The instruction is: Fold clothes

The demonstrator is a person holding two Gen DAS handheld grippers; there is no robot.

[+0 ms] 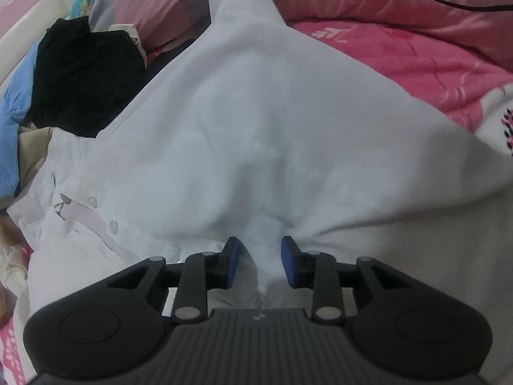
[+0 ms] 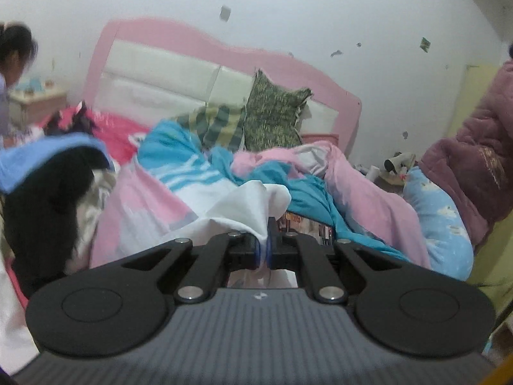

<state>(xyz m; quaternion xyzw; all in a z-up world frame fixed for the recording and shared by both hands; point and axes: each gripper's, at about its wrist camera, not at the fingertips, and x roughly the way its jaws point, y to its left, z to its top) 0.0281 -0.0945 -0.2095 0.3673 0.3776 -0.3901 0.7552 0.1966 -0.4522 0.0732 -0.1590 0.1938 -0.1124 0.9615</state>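
Observation:
A white button shirt (image 1: 250, 134) lies spread over the pink bedding, its collar and buttons at the lower left of the left wrist view. My left gripper (image 1: 259, 264) is open, its blue pads on either side of a raised fold of the shirt, with a gap between pad and cloth. My right gripper (image 2: 263, 250) is shut on a bunched edge of the white shirt (image 2: 253, 205) and holds it up above the bed.
A black garment (image 1: 80, 73) and a light blue one (image 1: 12, 118) are piled at the left. A pink quilt (image 1: 400, 48) with a black cable lies to the right. A pink headboard (image 2: 205, 61), pillows (image 2: 275, 112) and a person in a maroon coat (image 2: 481, 160) show in the right wrist view.

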